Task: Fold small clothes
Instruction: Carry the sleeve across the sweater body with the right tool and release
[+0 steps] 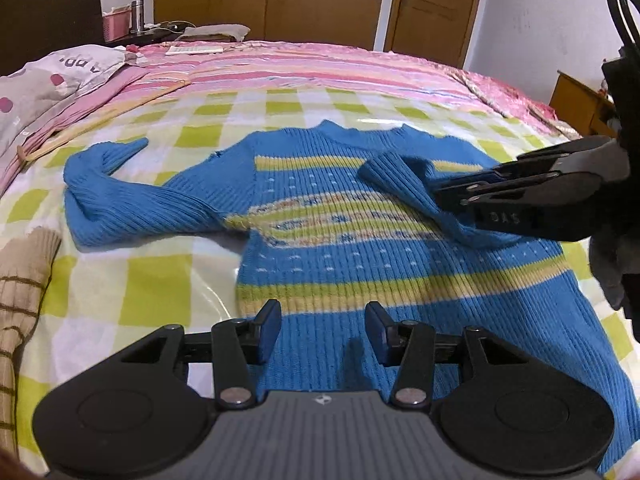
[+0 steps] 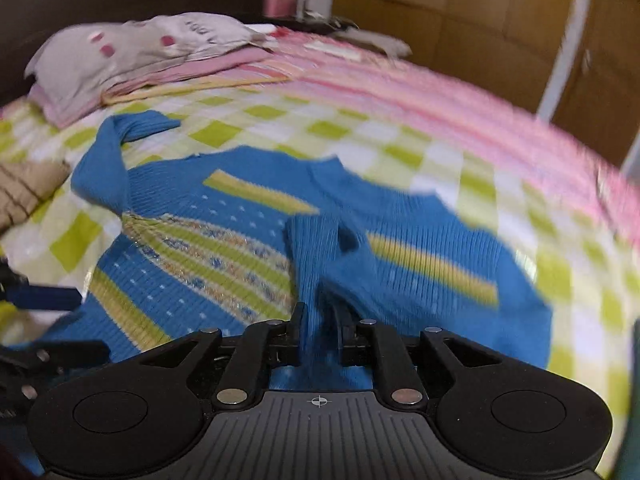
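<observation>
Nearest the left wrist lens, the left gripper (image 1: pixel 323 330) hovers low over the hem end of a blue striped sweater (image 1: pixel 340 248), its jaws standing partly apart with nothing between them. Beyond it, the sweater lies face up on a green-and-white checked sheet (image 1: pixel 160 280) spread over the bed, collar away from the person. One sleeve (image 1: pixel 116 196) lies out to the side, crooked and not yet folded. The other sleeve (image 2: pixel 310 264) is drawn across the chest, and the right gripper (image 2: pixel 318 334) has its cuff end between narrowly parted jaws; the right wrist view is blurred, so whether the pads grip the knit or have just let go cannot be settled. Judged from this layout, the step in hand is the first sleeve fold, at the point of laying the sleeve down. Next, the right gripper needs to clear the cloth without dragging it, and the outlying sleeve wants folding inward likewise. A tan striped garment (image 1: pixel 20 292) lies at the sheet's edge, and folded bedding (image 1: pixel 52 80) sits further back.
</observation>
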